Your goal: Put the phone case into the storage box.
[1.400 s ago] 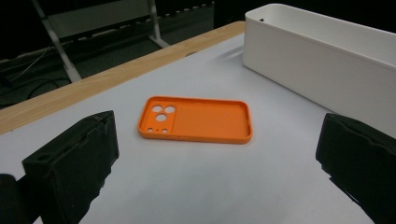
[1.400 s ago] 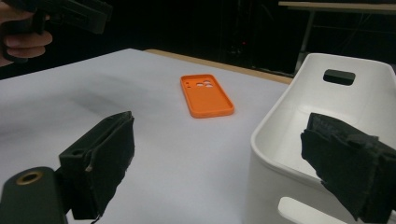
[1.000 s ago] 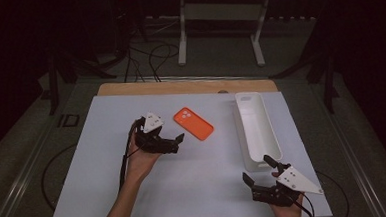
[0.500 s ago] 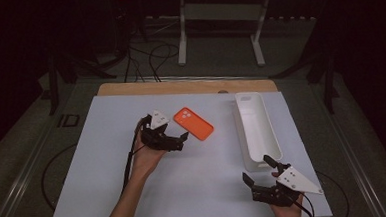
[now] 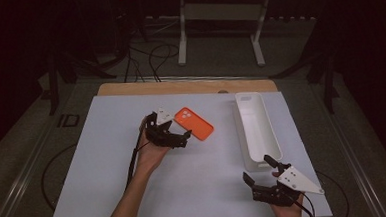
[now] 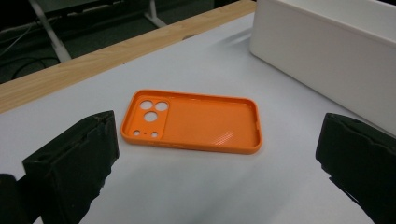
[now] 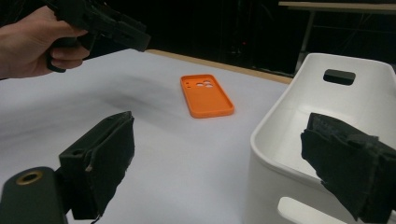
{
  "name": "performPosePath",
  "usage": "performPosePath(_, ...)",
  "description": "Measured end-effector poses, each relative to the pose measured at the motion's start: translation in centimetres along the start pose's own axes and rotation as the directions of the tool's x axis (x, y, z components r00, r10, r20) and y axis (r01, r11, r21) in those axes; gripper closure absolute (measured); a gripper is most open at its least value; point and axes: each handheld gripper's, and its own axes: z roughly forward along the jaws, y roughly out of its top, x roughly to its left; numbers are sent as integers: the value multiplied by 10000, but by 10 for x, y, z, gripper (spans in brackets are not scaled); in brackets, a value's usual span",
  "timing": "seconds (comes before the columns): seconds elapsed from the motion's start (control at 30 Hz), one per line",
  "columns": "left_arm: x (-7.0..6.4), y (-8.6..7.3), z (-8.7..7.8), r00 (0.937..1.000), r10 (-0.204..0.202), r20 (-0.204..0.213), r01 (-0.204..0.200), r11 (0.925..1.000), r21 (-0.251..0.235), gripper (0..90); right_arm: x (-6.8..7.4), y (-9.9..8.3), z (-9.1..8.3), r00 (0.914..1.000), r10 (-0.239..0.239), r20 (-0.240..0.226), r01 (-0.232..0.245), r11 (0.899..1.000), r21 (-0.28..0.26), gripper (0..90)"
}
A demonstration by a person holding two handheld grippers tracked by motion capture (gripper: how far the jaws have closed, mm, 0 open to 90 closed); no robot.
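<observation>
At the lower right of the high view, the right gripper [image 5: 262,176] is held low over the near edge of the white table [image 5: 108,158], its jaws spread wide and empty, just short of the near end of a long white bin [image 5: 256,130]. Farther up, left of centre, the left gripper [image 5: 186,137] is seen with jaws likewise spread and nothing between them. Just beyond its tips, the orange phone case [image 5: 194,123] lies flat, hollow side up, left of the bin and apart from it.

phone case [image 6: 196,122]: orange (textured inside) | bin [image 5: 256,130]: white | table [image 5: 103,158]: pale grey
</observation>
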Motion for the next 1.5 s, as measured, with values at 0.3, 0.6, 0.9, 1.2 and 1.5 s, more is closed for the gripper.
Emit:
performPosePath(0.3,1,3,11,9999,-95,-49,96,9998,200,3,0,0,-1,10000,31,20,-31,10000,-31,94)
performPosePath(0.6,0,4,23,9996,-175,-212,180,9995,271,26,-2,1,-2,9999,91,77,-91,9999,-72,95)
performPosePath(0.9,-5,8,36,9995,-165,-274,175,9992,358,62,-2,1,-2,9999,104,103,-103,9999,-106,94)
performPosePath(1.2,-7,11,49,9998,-171,-121,178,9982,569,193,-3,1,-3,9998,150,138,-148,9998,-122,95)
performPosePath(1.5,-7,7,64,9995,-218,232,197,9959,886,561,-3,1,-2,9998,157,118,-155,9998,-131,95)
